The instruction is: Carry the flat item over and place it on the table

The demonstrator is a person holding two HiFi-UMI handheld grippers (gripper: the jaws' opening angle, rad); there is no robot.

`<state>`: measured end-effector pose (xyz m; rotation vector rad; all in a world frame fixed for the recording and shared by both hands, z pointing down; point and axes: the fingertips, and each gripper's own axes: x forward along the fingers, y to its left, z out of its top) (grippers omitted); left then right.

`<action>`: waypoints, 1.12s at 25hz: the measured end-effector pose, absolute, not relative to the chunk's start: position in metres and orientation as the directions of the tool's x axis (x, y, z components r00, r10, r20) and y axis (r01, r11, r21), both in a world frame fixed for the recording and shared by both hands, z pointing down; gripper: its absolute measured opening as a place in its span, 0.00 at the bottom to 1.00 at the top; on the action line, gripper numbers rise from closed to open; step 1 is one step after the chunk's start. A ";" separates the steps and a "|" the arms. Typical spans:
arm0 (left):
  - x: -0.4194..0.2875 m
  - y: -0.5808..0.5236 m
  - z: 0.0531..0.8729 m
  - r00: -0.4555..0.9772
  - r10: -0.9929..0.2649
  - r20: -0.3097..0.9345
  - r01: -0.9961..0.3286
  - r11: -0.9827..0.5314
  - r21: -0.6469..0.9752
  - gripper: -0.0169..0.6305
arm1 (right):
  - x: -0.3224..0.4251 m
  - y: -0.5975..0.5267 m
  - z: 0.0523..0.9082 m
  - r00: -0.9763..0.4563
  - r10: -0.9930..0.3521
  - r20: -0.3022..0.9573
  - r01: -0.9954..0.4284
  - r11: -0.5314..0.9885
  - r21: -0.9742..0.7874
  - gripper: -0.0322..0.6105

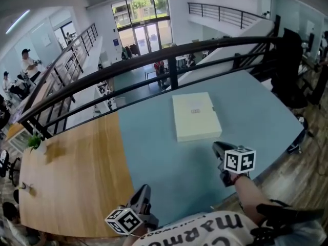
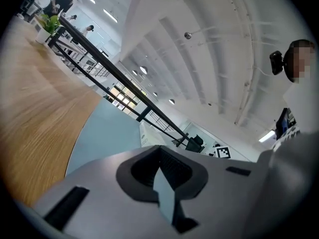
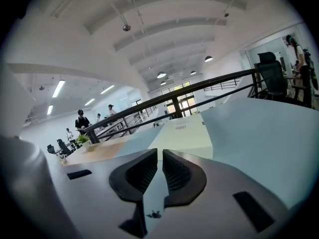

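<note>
**Entry: flat box on the table, both grippers empty**

1. Nearest: my left gripper (image 1: 144, 191) is hovering by the near edge of the table (image 1: 169, 176), close to the seam where the wooden part is meeting the blue part. Its jaws are sitting together and gripping nothing.
2. My right gripper (image 1: 217, 147) is hanging over the blue part and pointing at the box. Its jaws are showing only a bare slit between them and holding nothing.
3. The flat cream box (image 1: 196, 116) is lying level on the blue part, beyond the right gripper and apart from both grippers.
4. Farthest: the black railing (image 1: 169, 55) is running behind the table.

Step, as I am judging it: the box is already resting on the table, so either the placing is finished or a pickup is not yet begun.

Next move: any lift is calling for spread jaws on opposite edges, with the box staying level.
</note>
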<state>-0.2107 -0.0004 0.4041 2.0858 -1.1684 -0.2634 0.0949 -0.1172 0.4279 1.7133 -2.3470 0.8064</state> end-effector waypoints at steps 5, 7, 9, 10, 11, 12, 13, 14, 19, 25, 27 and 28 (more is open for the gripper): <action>-0.210 0.017 0.412 0.627 -0.762 0.163 -0.632 -0.375 0.679 0.03 | 0.105 -0.076 0.431 -0.296 -0.872 0.389 -0.917 0.146 -0.370 0.13; -0.211 0.023 0.413 0.640 -0.749 0.168 -0.626 -0.384 0.679 0.03 | 0.108 -0.063 0.429 -0.273 -0.886 0.376 -0.916 0.120 -0.383 0.13; -0.211 0.030 0.414 0.651 -0.738 0.176 -0.624 -0.388 0.678 0.03 | 0.110 -0.050 0.427 -0.258 -0.893 0.368 -0.915 0.104 -0.389 0.13; -0.211 0.034 0.414 0.656 -0.733 0.179 -0.622 -0.391 0.679 0.03 | 0.111 -0.043 0.426 -0.251 -0.895 0.368 -0.916 0.097 -0.390 0.13; -0.210 0.037 0.415 0.661 -0.728 0.180 -0.619 -0.395 0.679 0.03 | 0.112 -0.036 0.427 -0.246 -0.896 0.370 -0.915 0.089 -0.393 0.13; -0.210 0.041 0.416 0.666 -0.724 0.180 -0.617 -0.398 0.679 0.03 | 0.112 -0.030 0.428 -0.243 -0.896 0.371 -0.913 0.082 -0.399 0.13; -0.209 0.044 0.416 0.671 -0.719 0.179 -0.613 -0.402 0.680 0.03 | 0.112 -0.023 0.428 -0.240 -0.897 0.372 -0.911 0.075 -0.406 0.12; -0.209 0.047 0.416 0.677 -0.714 0.178 -0.609 -0.407 0.681 0.03 | 0.112 -0.017 0.429 -0.235 -0.898 0.373 -0.910 0.069 -0.409 0.12; -0.212 0.057 0.423 0.693 -0.700 0.171 -0.594 -0.419 0.687 0.03 | 0.112 0.005 0.431 -0.220 -0.901 0.374 -0.913 0.055 -0.403 0.12; -0.210 0.063 0.424 0.708 -0.687 0.163 -0.578 -0.432 0.692 0.03 | 0.113 0.020 0.433 -0.203 -0.897 0.393 -0.921 0.038 -0.388 0.12; -0.209 0.064 0.423 0.712 -0.683 0.164 -0.577 -0.436 0.691 0.03 | 0.112 0.022 0.433 -0.201 -0.896 0.395 -0.923 0.039 -0.382 0.12; -0.209 0.063 0.423 0.713 -0.682 0.162 -0.575 -0.437 0.691 0.03 | 0.112 0.022 0.433 -0.201 -0.897 0.394 -0.924 0.039 -0.381 0.12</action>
